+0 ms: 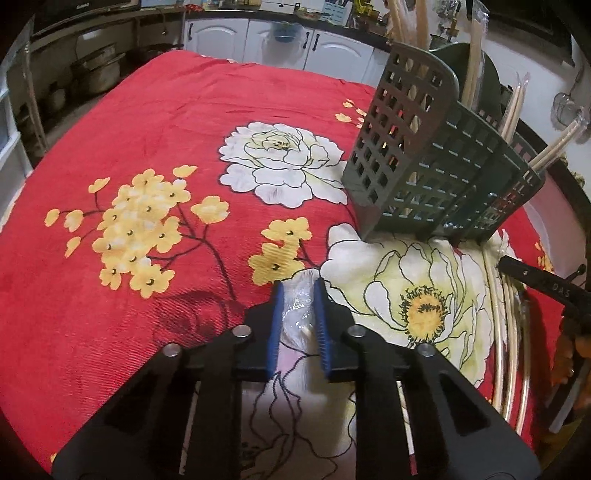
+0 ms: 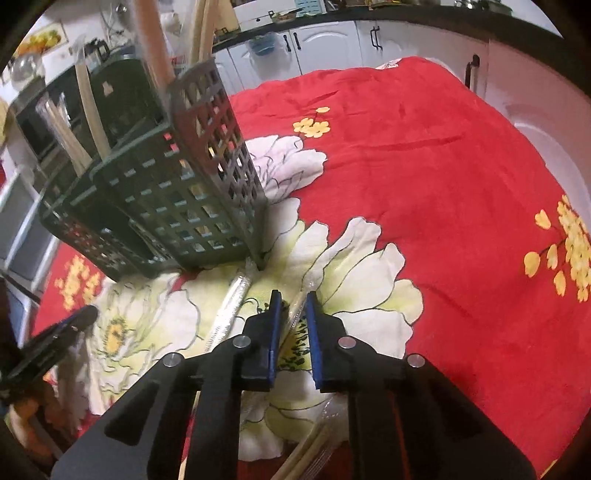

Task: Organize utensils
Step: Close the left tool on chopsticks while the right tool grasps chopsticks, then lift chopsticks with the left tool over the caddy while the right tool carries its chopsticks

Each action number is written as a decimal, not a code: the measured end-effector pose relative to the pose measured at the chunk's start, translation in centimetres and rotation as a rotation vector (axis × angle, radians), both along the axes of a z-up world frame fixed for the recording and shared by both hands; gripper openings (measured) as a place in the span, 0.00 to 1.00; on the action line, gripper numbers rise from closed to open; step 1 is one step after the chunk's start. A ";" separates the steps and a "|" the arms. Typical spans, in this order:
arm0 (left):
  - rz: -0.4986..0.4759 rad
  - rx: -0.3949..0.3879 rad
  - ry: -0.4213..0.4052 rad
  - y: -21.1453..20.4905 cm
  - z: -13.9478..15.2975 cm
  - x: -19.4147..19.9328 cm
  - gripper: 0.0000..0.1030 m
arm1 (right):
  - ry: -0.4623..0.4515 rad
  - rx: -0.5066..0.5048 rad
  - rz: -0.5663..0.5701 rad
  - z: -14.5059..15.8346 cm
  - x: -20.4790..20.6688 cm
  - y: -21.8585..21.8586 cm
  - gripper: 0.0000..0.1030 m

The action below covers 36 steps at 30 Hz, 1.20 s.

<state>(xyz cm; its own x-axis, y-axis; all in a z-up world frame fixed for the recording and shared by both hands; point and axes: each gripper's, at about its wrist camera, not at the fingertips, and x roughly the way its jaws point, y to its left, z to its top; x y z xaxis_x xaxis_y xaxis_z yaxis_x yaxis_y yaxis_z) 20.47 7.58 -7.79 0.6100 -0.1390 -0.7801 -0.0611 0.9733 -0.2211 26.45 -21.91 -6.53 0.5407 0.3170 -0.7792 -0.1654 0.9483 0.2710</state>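
While a dark green lattice-walled plastic caddy [image 1: 436, 177] stands on the red floral cloth [image 1: 147, 122], pale wooden chopsticks [image 1: 410, 22] are held upright inside it. Just in front of the caddy, crinkled clear-wrapped chopsticks [image 1: 297, 306] are pinched between the ribbed blue pads of the left gripper [image 1: 298, 295]. Another slim wrapped pair [image 2: 295, 314] is clamped by the right gripper [image 2: 291, 302], which is angled downward.

Dim, warm indoor light; strong fisheye bending, dark vignetted corners, slight blur.
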 end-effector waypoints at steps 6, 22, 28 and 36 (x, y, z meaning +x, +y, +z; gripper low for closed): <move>0.000 -0.101 -0.027 1.2 0.7 -0.8 0.04 | -0.062 0.066 0.023 2.2 -1.2 -0.5 0.09; -0.179 -0.127 -0.262 -3.8 11.2 -3.7 0.03 | -0.335 0.200 0.118 12.1 -7.5 -0.6 0.05; -0.247 -0.124 -0.292 -6.2 12.7 -3.9 0.03 | -0.474 0.171 0.139 15.0 -10.2 -0.6 0.05; -0.315 -0.133 -0.332 -8.6 14.8 -4.0 0.03 | -0.582 0.131 0.121 16.8 -12.0 -1.4 0.05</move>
